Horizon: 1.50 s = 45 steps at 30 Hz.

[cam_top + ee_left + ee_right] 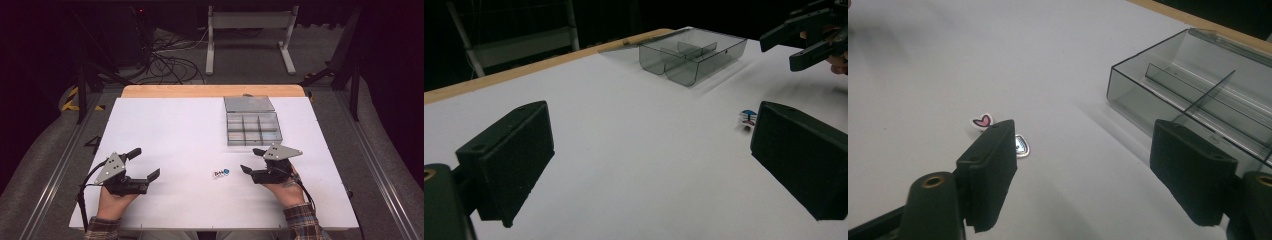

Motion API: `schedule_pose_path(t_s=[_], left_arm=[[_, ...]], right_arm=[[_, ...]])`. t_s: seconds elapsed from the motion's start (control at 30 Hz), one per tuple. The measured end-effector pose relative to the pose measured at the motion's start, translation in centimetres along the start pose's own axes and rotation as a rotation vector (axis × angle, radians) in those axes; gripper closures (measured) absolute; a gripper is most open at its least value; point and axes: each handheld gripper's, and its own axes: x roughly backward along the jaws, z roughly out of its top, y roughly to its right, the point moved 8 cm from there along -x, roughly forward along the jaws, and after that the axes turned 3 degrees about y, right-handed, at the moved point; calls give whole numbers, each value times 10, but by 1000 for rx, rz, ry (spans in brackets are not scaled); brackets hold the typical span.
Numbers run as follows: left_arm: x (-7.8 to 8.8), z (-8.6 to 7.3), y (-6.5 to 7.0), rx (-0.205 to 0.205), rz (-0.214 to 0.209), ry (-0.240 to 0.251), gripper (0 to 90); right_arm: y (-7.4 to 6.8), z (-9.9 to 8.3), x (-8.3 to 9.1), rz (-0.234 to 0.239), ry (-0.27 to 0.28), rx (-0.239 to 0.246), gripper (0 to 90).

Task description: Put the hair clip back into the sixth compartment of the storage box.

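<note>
The small stickers (220, 173) lay loose on the white surface (165, 130), between the two hands and nearer the right one; the compartment box (252, 128) stood open beyond them, well apart, its lid flat behind it; the right tongs (253, 160) hung just beside the stickers with jaws spread wide and nothing between them; the left tongs (146, 163) sat farther off, likewise wide open and empty. The step in hand looked like the approach to a first pick-up, nothing yet grasped; in the right gripper view a heart-shaped sticker (981, 120) and a second one (1021, 145) lay just past the near jaw. The next move probably called for lowering the right tongs and closing on one flat piece, which might slip, being so thin; nothing stood in the way towards the box.
</note>
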Motion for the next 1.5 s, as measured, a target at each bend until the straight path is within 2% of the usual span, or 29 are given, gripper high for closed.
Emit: schedule_pose_path(t_s=[0.37, 1.07, 1.5], left_arm=[[0, 0, -1, -2, 1, 2, 43], [0, -2, -2, -9, -4, -10, 47], [0, -3, -2, -10, -5, -16, 48]], right_arm=[[-10, 0, -16, 57, -44, 41, 318], [-33, -4, -47, 169, -122, 85, 442], [-45, -7, -62, 196, -158, 118, 447]])
